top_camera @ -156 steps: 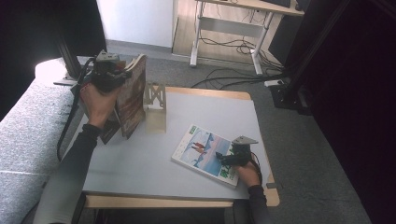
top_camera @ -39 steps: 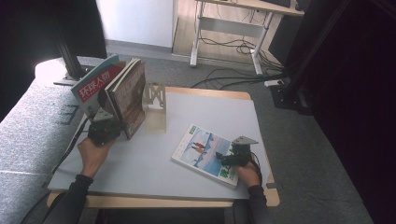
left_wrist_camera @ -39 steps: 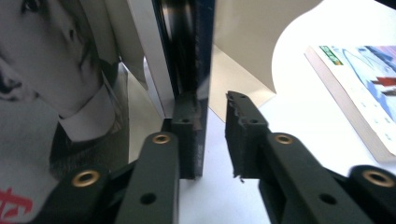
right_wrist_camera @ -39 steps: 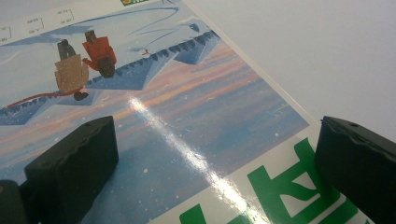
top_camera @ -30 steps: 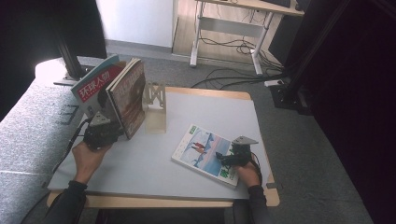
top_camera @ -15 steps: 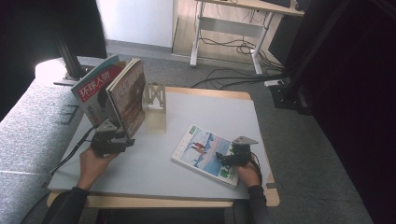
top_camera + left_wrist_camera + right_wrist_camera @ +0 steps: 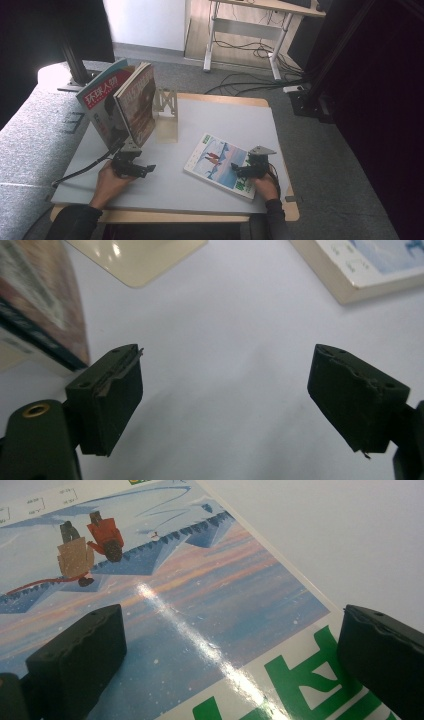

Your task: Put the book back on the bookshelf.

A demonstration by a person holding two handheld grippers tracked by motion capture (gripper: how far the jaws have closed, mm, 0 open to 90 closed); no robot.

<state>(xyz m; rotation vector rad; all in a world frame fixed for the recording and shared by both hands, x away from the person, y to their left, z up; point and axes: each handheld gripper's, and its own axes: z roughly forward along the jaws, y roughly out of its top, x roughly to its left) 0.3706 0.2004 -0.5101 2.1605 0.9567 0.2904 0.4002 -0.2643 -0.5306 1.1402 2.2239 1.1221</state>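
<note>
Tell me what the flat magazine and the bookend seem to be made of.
Flat magazine: glossy coated paper, judging by the streak of glare across its printed cover. Bookend: probably thin painted metal, pale cream with cut-out bracing and a shiny base plate; plastic can't be ruled out.

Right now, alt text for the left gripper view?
Open left tongs hover over bare white table, nothing between the jaws. Upright magazines' lower edge at left, a flat magazine's corner top right, a cream stand base at top.

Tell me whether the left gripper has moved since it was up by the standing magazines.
Yes. The left gripper has come down and toward the table's near edge, away from the two standing magazines. Its jaws have just been opening, with nothing between them.
</note>
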